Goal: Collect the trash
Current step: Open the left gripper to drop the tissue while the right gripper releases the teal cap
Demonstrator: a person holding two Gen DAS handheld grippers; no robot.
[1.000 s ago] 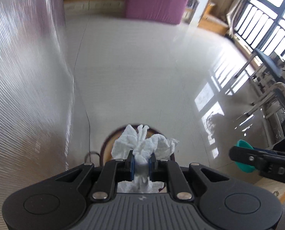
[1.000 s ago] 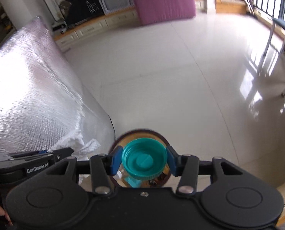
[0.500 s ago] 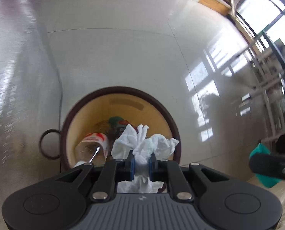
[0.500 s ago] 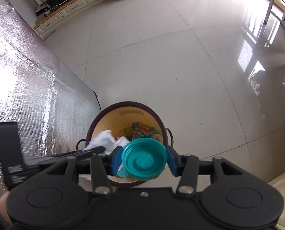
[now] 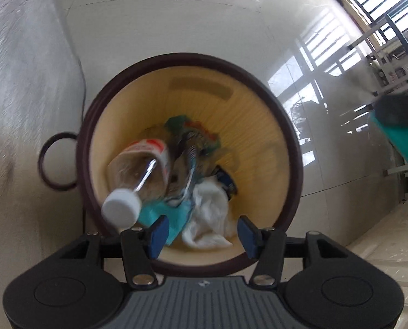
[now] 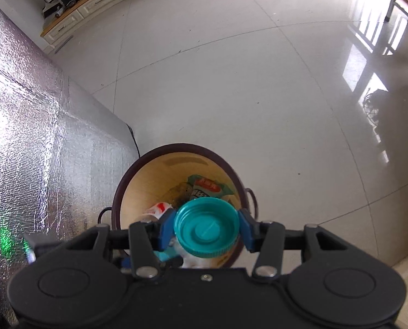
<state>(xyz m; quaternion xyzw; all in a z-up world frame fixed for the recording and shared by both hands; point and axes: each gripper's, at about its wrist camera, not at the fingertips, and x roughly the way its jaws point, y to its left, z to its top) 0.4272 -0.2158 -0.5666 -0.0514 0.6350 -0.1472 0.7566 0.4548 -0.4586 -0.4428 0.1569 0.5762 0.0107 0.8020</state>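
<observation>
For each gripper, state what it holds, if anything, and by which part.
The left gripper holds nothing; its jaws are open over the bin. The right gripper holds a teal cap by its rim.

Glossy white tiled floor (image 6: 231, 87) carries a brown-rimmed bin (image 5: 294, 148) directly ahead of both tongs; silver foil mat (image 6: 25, 126) lies to their left.

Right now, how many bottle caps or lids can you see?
2. A white cap is on the plastic bottle lying in the bin. A teal lid is held in the right tool above it. Others may be buried under trash.
</observation>
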